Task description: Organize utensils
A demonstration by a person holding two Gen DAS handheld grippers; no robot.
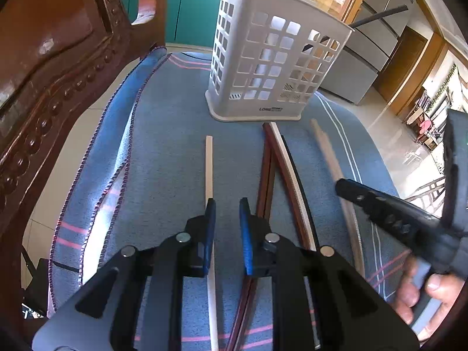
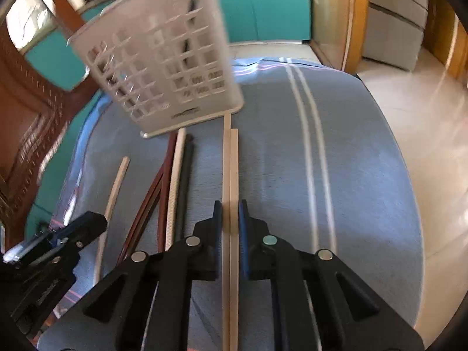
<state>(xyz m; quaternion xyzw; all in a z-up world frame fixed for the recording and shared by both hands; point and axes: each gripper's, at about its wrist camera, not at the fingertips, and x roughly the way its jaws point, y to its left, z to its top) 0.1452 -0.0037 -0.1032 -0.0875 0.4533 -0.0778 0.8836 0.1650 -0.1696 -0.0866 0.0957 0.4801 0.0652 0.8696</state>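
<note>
Right gripper (image 2: 230, 215) clenched on two pale chopsticks (image 2: 231, 169) lying on the cloth (image 2: 365, 175) before the basket (image 2: 163, 67); left gripper (image 1: 227, 215) released, empty. Risk: one stick slipping out on lifting.

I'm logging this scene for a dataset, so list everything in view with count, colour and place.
utensil holder: one, white, far end of cloth.
black handles: two, in holder.
cloth: one, blue, under the utensils.
pale chopstick: one, left.
bunched chopsticks: about five; brown, white, black; middle.
pale chopstick pair: one, between right fingers.
wooden chair: one, reddish-brown, left.
left gripper: one, black, open.
right gripper: one, black, shut on pair.
hand: one, holding right gripper.
</note>
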